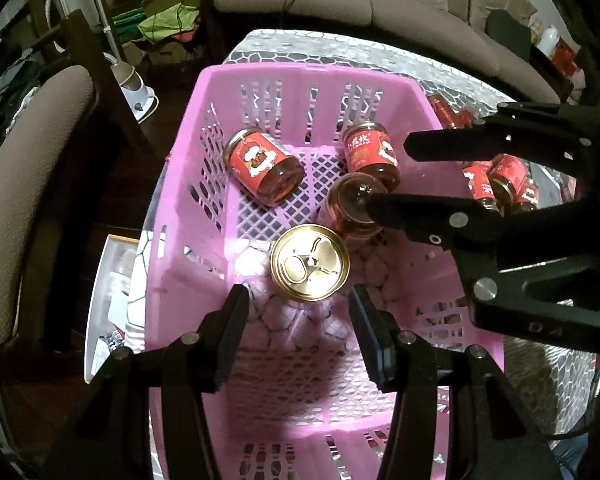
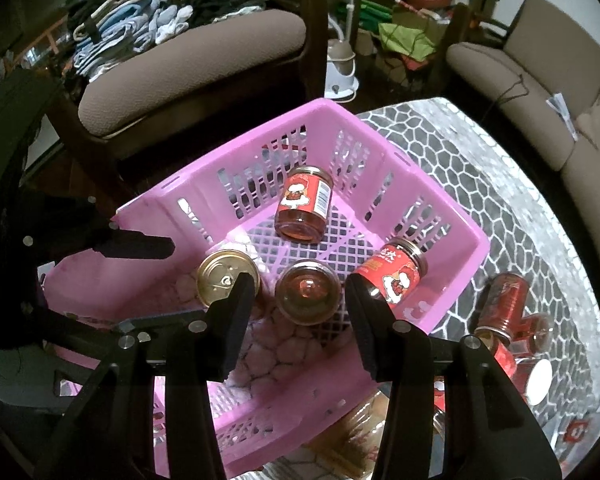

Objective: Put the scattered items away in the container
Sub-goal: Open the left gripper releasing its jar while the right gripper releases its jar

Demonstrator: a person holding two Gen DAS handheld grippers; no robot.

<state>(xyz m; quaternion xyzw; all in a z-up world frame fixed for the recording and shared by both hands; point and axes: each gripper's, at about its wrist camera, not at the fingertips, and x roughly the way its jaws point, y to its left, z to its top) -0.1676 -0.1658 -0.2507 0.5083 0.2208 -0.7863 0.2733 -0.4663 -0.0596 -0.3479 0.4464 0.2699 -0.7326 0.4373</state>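
Observation:
A pink slatted basket (image 1: 180, 168) (image 2: 476, 240) stands on a mosaic table. In it a gold-topped can (image 1: 310, 264) (image 2: 224, 276) stands upright beside a jar (image 1: 348, 212) (image 2: 308, 292) that shows its glass base. Two red-labelled jars (image 1: 262, 170) (image 1: 370, 156) lie further back. My left gripper (image 1: 298, 296) hovers over the can, open, nothing between its pads. My right gripper (image 2: 298, 284) hangs above the base-up jar, jaws apart and clear of the glass. In the left wrist view the right gripper (image 1: 388, 172) reaches in from the right.
Several red cans and jars (image 2: 500, 304) (image 1: 496, 180) lie on the table (image 2: 480, 152) to the right of the basket. Brown armchairs (image 2: 188, 64) and a sofa (image 1: 340, 4) ring the table. A white box (image 1: 108, 304) sits low at the left.

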